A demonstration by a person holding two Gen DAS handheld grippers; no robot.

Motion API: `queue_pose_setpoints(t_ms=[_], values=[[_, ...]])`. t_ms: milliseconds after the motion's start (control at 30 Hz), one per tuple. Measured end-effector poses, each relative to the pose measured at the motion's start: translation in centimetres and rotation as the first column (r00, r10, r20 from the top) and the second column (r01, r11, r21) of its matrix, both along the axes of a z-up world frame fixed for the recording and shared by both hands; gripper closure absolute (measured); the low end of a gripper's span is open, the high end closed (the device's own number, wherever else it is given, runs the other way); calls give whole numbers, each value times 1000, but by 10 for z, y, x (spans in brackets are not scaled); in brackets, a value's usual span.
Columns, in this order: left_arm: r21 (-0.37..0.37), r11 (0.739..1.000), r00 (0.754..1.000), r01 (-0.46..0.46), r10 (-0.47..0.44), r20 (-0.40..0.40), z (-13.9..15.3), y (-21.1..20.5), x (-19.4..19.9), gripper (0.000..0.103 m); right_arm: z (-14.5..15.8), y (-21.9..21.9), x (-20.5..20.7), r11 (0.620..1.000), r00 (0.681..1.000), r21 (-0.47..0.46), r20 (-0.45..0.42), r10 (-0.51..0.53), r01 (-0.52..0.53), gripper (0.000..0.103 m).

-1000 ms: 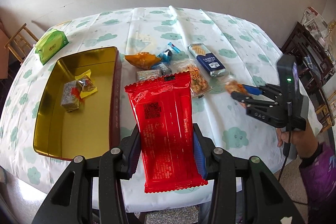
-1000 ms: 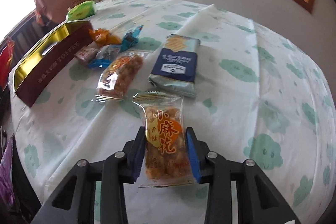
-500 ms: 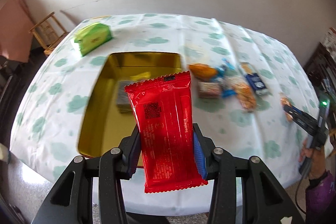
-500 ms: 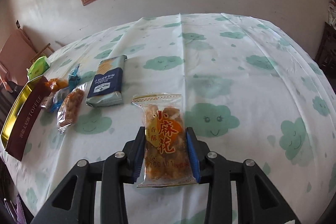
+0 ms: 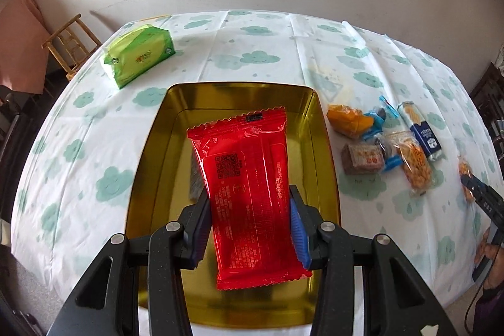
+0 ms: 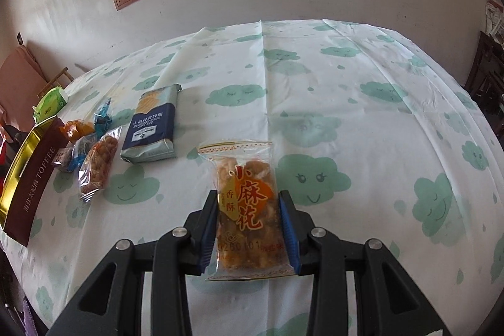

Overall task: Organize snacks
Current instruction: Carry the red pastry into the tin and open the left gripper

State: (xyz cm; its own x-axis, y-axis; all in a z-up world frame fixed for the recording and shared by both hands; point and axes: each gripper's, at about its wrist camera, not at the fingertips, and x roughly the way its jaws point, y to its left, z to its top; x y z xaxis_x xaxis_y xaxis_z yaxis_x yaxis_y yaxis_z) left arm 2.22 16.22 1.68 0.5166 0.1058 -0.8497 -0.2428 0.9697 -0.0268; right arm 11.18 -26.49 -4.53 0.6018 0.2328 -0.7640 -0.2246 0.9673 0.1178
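Note:
My left gripper is shut on a red snack packet and holds it above the open gold tin, whose contents it mostly hides. My right gripper is shut on a clear bag of fried twists, held above the cloud-print tablecloth right of the other snacks. That gripper shows at the right edge of the left wrist view. The tin appears at the far left of the right wrist view.
Loose snacks lie right of the tin: an orange packet, a brown block, a peanut bag, a navy cracker pack. A green tissue pack sits at the back left. A wooden chair stands beyond the table.
My left gripper has moved left with the red packet to sit centred over the tin. My right gripper has swung away from the snack pile, still holding the twists bag.

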Motion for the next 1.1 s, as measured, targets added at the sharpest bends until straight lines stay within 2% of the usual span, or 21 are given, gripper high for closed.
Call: queue_pose_setpoints(t_ms=[167, 533, 1100], values=[[-3, 1000, 1000, 12, -12, 2, -4, -1, 20, 62, 0, 2, 0, 1000, 1000, -4, 0, 1, -1, 66], [51, 997, 998, 56, -55, -16, -10, -11, 51, 62, 0, 3, -1, 1000, 1000, -16, 1, 0, 0, 66], [67, 995, 996, 79, -76, -46, -22, -22, 72, 62, -1, 3, -1, 1000, 1000, -16, 2, 2, -2, 66]])
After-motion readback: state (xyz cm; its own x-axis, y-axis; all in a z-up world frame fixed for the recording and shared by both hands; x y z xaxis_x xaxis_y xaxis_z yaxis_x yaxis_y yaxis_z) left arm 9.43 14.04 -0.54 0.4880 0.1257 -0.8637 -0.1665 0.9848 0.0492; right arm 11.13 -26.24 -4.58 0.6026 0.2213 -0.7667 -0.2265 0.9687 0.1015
